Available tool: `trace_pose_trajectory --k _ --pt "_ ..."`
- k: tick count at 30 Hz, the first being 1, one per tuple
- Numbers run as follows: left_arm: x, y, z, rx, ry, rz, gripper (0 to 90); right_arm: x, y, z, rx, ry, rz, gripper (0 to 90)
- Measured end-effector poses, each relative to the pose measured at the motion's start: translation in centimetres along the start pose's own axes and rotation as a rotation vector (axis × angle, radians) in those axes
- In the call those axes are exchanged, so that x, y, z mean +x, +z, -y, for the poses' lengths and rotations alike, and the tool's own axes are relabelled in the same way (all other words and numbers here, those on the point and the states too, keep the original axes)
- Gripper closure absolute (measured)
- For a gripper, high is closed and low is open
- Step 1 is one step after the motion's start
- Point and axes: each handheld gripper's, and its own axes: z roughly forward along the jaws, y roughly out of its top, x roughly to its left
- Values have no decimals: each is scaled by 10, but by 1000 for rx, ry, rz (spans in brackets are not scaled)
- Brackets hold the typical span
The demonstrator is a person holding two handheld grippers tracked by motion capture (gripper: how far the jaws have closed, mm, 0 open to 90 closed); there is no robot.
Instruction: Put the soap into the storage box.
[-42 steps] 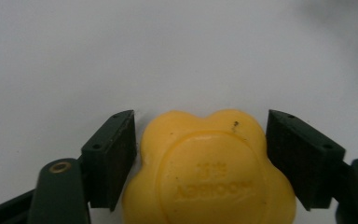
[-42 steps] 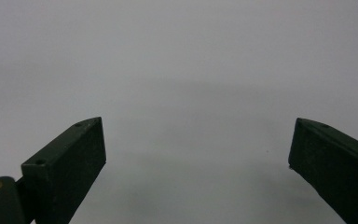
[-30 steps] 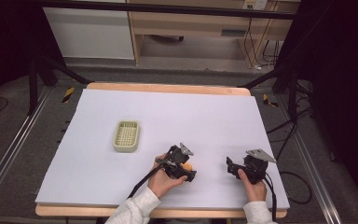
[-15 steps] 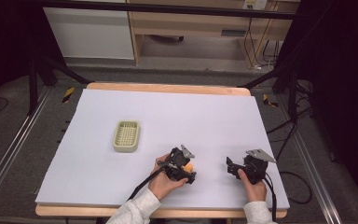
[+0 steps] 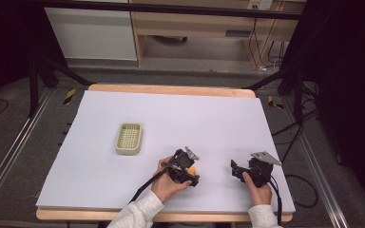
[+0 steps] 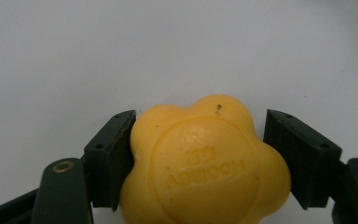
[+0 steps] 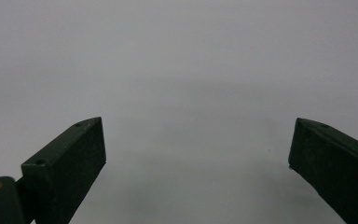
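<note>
A yellow flower-shaped soap bar [image 6: 205, 168] with raised lettering lies on the white table sheet [image 5: 180, 118], between the jaws of my left gripper [image 6: 199, 140]. The jaws have just been closing, and both pads now touch the soap's sides. In the high view the left gripper [image 5: 192, 172] is near the front middle of the table, with the soap [image 5: 191, 169] showing as an orange spot at its tip. My right gripper [image 5: 233, 169] rests a hand's width to the right. Its jaws [image 7: 196, 140] stand wide apart over bare sheet.
A small pale green slotted basket [image 5: 129, 138] sits on the sheet, left of and beyond the left gripper. The wooden table edge [image 5: 171, 89] borders the sheet at the back. Black frame legs and cables stand around the table.
Both hands have stayed where they were. No movement of the soap or the basket shows in the high view.
</note>
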Motion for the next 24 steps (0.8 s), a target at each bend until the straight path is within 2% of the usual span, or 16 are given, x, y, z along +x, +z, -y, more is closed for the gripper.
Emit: trace_pose_trajectory --k 8,11,14,20,23,24 --pt "7 -14 -1 -22 -4 6 272 0 0 0 1 0 1 43" --pt "9 -16 0 -16 -8 8 272 0 0 0 0 0 0 44" --pt "9 -12 6 10 9 8 272 0 0 0 0 1 1 44" --pt "12 -11 10 9 19 27 272 0 0 0 1 0 0 44" --pt "12 -12 12 12 54 30 271 0 0 0 1 1 1 44" --pt "12 -13 13 2 53 36 271 0 0 0 1 1 1 44"
